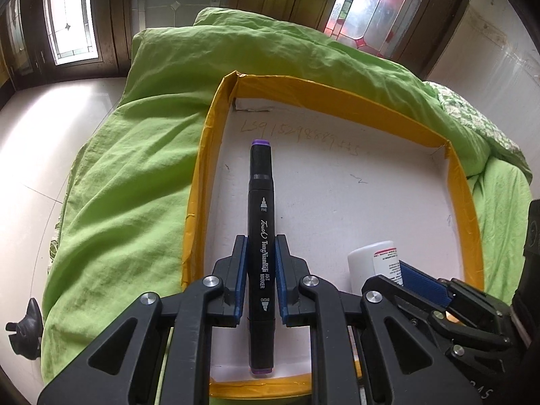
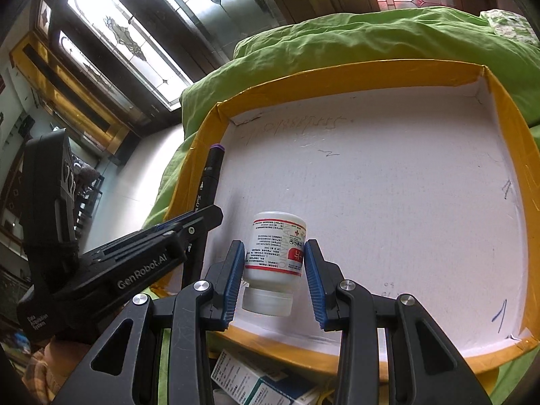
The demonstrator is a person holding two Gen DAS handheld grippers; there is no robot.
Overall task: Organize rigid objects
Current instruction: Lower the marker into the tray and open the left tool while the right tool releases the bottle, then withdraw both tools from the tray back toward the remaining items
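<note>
Item: black art marker [image 1: 261,253], purple-capped at both ends. Location: over the left side of the white floor of the yellow-taped tray [image 1: 206,155], lying along the left gripper [image 1: 261,263], whose blue pads press its barrel on both sides. Whether the marker's underside touches the tray floor cannot be told.

Item: white pill bottle [image 2: 275,260] with red-and-white label, cap toward the camera. Location: near the tray's front edge, between the pads of the right gripper [image 2: 274,270]. The right pad meets the label; the left pad sits just beside it, so contact there is uncertain.

Support: the tray rests on a rumpled green bedcover [image 1: 135,175].

Risks, as judged:
- The bottle is round and lies tilted; a one-sided hold could let it roll or pivot out.
- The two grippers work close together; either could knock the other's load.
- The soft bedcover could let the tray tip under a downward push.

Not legible or cut off:
- Cartons [image 2: 249,381] below the tray's front edge, mostly hidden by the gripper frame.
- Pencilled writing on the tray floor, faint.
- Dark object at the floor edge, unidentified.
</note>
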